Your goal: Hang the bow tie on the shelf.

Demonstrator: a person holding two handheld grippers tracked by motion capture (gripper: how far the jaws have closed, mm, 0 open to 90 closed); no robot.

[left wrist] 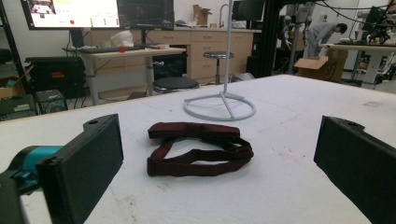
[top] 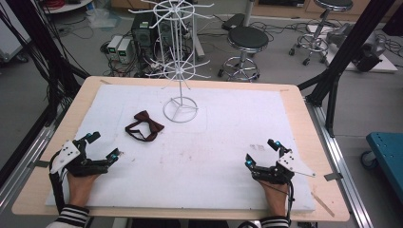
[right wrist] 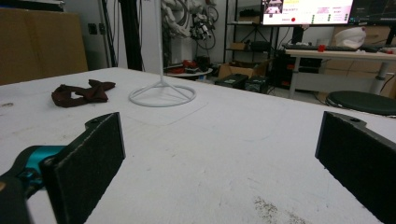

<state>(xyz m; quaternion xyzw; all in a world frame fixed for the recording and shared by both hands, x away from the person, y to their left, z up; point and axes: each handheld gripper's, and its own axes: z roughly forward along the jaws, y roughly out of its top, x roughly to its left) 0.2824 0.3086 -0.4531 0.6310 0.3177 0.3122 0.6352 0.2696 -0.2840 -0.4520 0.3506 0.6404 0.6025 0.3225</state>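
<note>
I see the bow tie [top: 145, 126] left of centre on the counter [top: 228, 142], beside the white rack [top: 180, 110]; soft, light, floppy, so I'd pinch its knot; left gripper [top: 104, 147] and right gripper [top: 262, 151] jaws both spread, empty.

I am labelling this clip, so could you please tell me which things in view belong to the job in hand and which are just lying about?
Belongs to the job:
- dark red bow tie, lying on the white mat
- white wire display stand behind it
- left gripper, jaws open
- right gripper, jaws open

Just lying about:
- black stools on the floor beyond the table
- blue cart at the right
</note>
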